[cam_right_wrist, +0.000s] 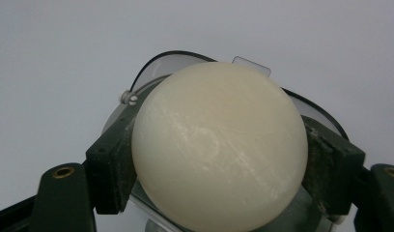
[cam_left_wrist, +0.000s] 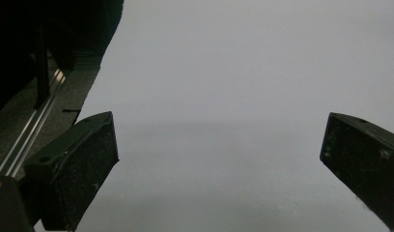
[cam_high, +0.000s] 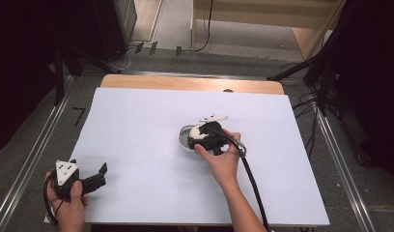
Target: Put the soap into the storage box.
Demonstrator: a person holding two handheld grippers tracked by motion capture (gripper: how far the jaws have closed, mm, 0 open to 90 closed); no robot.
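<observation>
A cream-white ball (cam_right_wrist: 219,130) sits clamped between the two black jaws of my right gripper (cam_right_wrist: 219,159), which is shut on it. Right beneath the ball is a round clear dish (cam_right_wrist: 159,63) with a small tab at its far rim; whether the ball touches it I cannot tell. In the high view the right gripper (cam_high: 197,136) holds the ball (cam_high: 200,132) over the dish (cam_high: 183,136) near the middle of the table. My left gripper (cam_high: 91,167) rests at the front left of the sheet. Its jaws (cam_left_wrist: 219,140) stand wide apart with nothing between them.
A white sheet (cam_high: 137,125) covers the wooden table (cam_high: 185,83). Metal rails (cam_high: 35,150) run along both sides. Black stands and cables (cam_high: 316,72) crowd the far right. The right gripper's cable (cam_high: 253,183) trails back to the front edge.
</observation>
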